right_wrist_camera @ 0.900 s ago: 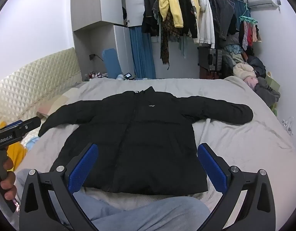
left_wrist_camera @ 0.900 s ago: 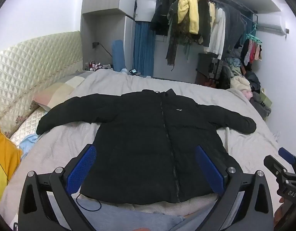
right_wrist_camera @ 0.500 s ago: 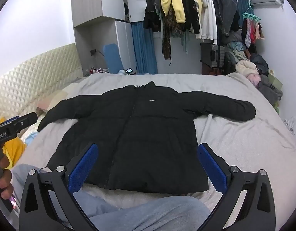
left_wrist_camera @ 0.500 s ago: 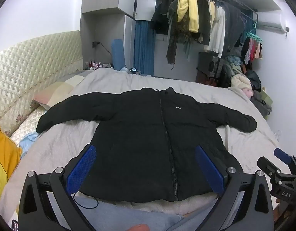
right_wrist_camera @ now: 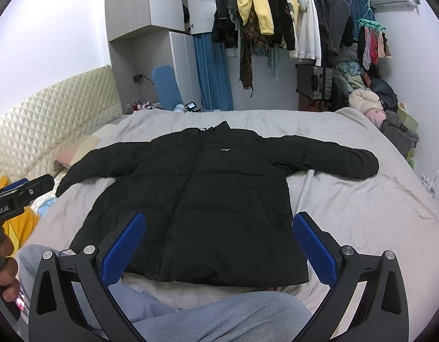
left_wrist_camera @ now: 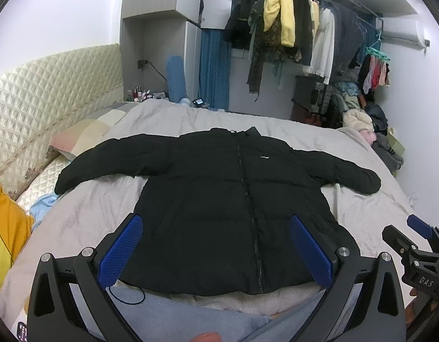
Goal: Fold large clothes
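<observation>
**Both tools wide and empty above a spread black jacket**

The left hand-held gripper (left_wrist_camera: 215,252) stands with its blue-padded jaws fully apart and nothing between them; it hovers over the near hem, angled downward. The right hand-held gripper (right_wrist_camera: 218,249) is the same: spread wide, empty, pointing down at the lower part of the garment. Neither touches cloth.

The black quilted puffer jacket (left_wrist_camera: 219,199) lies front-up on the bed, zipped closed, collar toward the far side, both sleeves stretched straight out to either side. No fold has been made yet, by the look of it.

It should handle as a soft, bulky, fairly light thing: the padding will spring back and resist a crisp crease, and the smooth shell may slip between pads (a deep bite on gathered cloth is safer than a pinch at the edge). Sensible places to take hold are the sleeve cuffs, to bring each arm across the chest, and afterwards the two hem corners nearest the person.

The bed carries a pale grey cover (right_wrist_camera: 362,213), slightly rumpled, with a cream quilted headboard (left_wrist_camera: 48,108) to the left. The person's grey-trousered legs (right_wrist_camera: 219,319) show at the near edge. Beyond the bed a crowded clothes rail (right_wrist_camera: 290,14) hangs with garments, and heaps of clothing (right_wrist_camera: 376,105) sit at the right wall.
</observation>
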Tool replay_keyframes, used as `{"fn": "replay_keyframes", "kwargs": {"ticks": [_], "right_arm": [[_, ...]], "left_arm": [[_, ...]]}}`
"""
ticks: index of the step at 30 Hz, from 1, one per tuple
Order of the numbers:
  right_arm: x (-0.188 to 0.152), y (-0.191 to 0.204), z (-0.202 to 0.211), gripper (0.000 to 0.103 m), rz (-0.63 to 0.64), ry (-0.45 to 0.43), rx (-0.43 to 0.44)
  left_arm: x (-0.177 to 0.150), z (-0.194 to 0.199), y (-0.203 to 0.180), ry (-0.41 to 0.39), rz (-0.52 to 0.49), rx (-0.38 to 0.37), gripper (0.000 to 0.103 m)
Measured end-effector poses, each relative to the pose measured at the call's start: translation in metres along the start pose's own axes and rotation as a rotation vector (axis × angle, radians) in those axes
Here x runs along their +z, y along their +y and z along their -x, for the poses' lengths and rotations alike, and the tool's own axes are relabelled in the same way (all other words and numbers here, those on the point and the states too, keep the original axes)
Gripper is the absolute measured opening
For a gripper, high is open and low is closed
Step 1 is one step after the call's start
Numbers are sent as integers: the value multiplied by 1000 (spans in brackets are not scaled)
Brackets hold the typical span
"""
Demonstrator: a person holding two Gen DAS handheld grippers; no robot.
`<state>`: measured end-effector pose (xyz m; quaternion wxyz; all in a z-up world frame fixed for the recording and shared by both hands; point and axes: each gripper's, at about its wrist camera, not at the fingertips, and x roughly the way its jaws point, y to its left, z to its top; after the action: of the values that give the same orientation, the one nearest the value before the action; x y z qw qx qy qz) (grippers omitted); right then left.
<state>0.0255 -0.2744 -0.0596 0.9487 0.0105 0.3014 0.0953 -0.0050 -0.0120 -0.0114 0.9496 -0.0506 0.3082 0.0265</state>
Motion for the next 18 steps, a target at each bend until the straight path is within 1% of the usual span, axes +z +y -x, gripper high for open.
{"fn": "replay_keyframes", "kwargs": {"ticks": [8, 18], "right_arm": [[-3, -6, -3, 103, -27, 10, 2], [-3, -8, -6, 103, -28, 17, 3]], "left_arm": [[-3, 1, -4, 4, -11, -3, 103], [-4, 1, -6, 6, -10, -1, 103]]}}
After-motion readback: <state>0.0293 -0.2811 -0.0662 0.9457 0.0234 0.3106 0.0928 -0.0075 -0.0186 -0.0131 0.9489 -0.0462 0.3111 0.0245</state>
